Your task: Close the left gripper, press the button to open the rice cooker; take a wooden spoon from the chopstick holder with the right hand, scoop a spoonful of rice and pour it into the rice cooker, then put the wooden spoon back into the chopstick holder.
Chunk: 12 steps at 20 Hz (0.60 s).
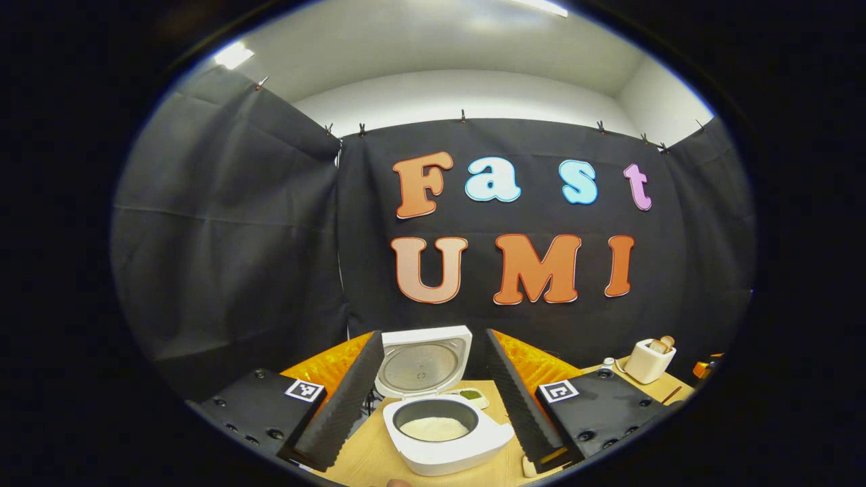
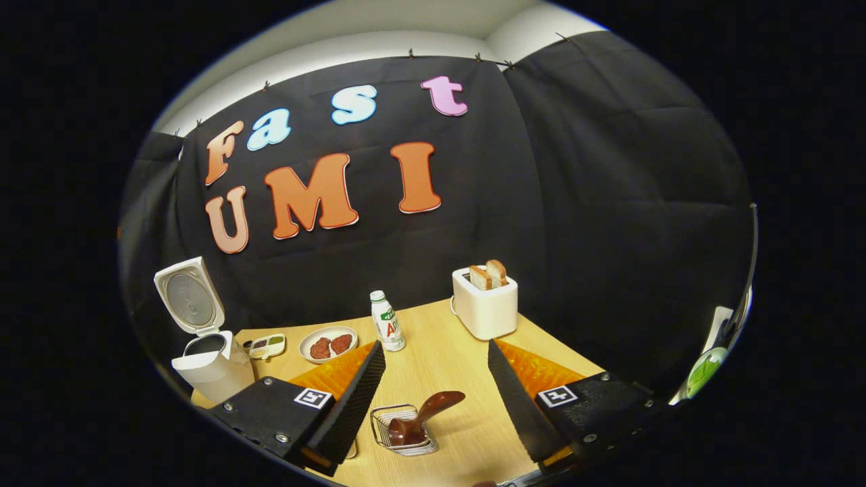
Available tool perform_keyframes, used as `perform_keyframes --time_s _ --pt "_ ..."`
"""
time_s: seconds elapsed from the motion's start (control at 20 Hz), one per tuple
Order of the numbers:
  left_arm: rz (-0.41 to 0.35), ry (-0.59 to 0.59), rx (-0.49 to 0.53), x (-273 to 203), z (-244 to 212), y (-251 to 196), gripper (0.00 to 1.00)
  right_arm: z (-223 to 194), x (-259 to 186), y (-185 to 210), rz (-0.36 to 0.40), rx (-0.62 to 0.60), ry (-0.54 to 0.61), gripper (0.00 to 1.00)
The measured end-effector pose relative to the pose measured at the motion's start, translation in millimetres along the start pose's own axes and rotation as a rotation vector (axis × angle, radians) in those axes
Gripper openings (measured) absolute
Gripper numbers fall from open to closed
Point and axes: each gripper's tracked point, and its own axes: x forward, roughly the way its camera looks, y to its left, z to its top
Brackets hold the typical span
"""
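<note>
The white rice cooker [image 1: 446, 454] stands open with its lid [image 1: 423, 365] tipped up and white rice [image 1: 434, 428] in the inner pot. My left gripper [image 1: 433, 337] is open, its fingers reaching either side of the cooker without touching it. In the right gripper view the cooker [image 2: 210, 372] sits at the far left. A dark wooden spoon [image 2: 425, 414] leans in the wire chopstick holder [image 2: 400, 438] on the table. My right gripper [image 2: 436, 346] is open just above and behind the holder, with nothing between its fingers.
A white toaster [image 2: 486, 308] with bread slices stands at the back, also seen as the toaster [image 1: 648, 360] on the right. A small bottle [image 2: 387, 323], a plate of meat [image 2: 328, 345] and a small dish [image 2: 266, 346] lie between cooker and toaster on the wooden table [image 2: 446, 379].
</note>
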Motion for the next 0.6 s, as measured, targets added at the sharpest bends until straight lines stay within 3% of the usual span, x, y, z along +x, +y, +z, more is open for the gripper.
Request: perform_keyframes --time_s 0.1,0.15,0.2,0.6 --pt "0.002 -0.004 -0.008 -0.3 -0.3 1.6 1.0 -18.8 13.2 -0.8 0.011 0.064 0.031 0.95" --pt "0.007 -0.003 -0.013 -0.7 -0.8 2.6 1.0 -29.9 20.2 -3.6 0.005 0.091 0.054 0.99" --pt "0.015 -0.002 -0.015 -0.9 -1.9 5.6 1.0 -41.3 25.6 -6.3 0.003 0.122 0.081 0.95" --pt "0.069 0.022 0.004 1.7 -15.8 15.0 0.98 -94.7 50.5 10.6 0.055 0.312 0.205 0.95"
